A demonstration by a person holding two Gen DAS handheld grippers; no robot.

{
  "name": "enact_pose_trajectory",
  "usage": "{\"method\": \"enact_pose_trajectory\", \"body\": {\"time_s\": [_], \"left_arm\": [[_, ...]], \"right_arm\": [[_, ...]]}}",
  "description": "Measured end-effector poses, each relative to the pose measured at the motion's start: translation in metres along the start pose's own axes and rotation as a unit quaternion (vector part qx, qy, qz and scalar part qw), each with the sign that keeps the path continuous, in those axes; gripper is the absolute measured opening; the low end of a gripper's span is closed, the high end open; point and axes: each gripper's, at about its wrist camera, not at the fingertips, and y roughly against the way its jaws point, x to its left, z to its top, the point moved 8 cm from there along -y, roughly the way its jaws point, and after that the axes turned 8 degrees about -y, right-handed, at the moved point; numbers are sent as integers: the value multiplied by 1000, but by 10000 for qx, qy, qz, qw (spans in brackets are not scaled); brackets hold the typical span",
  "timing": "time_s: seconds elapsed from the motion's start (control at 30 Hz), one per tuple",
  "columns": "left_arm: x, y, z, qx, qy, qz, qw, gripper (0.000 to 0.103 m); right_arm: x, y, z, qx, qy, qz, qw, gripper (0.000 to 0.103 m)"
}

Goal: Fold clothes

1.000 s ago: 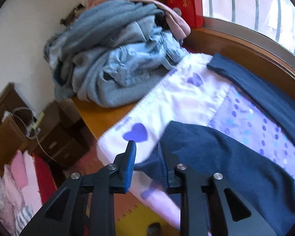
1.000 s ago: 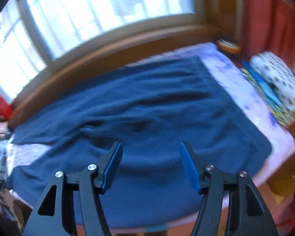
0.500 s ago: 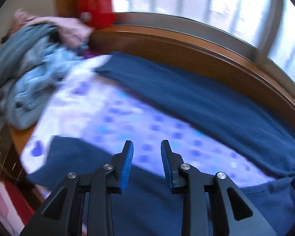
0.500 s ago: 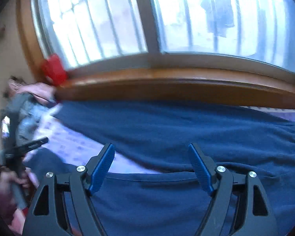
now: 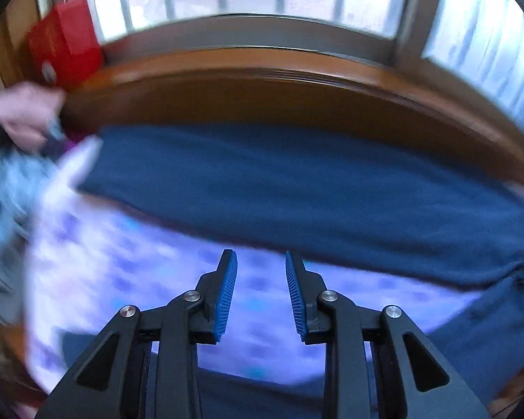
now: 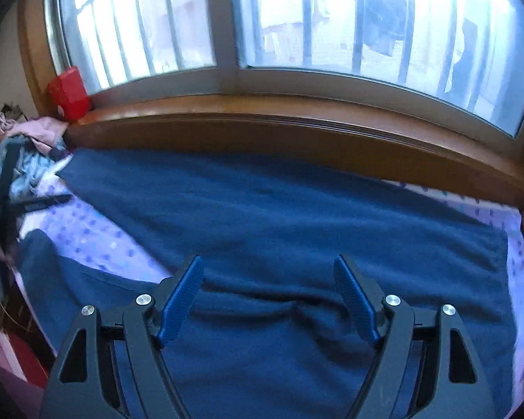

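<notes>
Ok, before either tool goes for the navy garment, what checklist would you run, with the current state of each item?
1. Left tool empty, fingers apart: ok.
2. Right tool empty, wide open: ok.
3. Navy garment spread flat on the patterned sheet: mostly ok; a crease lies across its middle.
4. Far leg straight along the wooden ledge: ok.
5. Clothes pile apart from the garment: cannot tell, they meet at the far left corner.
6. Left view sharp enough to aim: not ok, blurred.

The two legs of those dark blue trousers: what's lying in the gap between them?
Only the purple dotted bedsheet, bare between the trousers' legs; the right wrist view shows it most clearly.
</notes>
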Motion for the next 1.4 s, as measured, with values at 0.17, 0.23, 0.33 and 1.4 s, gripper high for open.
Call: {"method": "enact_pose_trajectory", "body": {"time_s": [0.17,0.23,0.33,1.4], "left_arm": [[49,8,-6,196,250,293,9991,31],[63,8,-26,331,143,263,9990,31],[81,13,-59,471,-110,315,9983,31],[18,70,-244,-1702,-5861,121,7921,31]], "right_arm": [[20,-28,31,361,21,260,9990,78],[52,-25,34,212,281,377,9987,78],[76,-17,22,29,145,118,9998,78],[300,63,-212,190,-1444,-191,9892,78]]}}
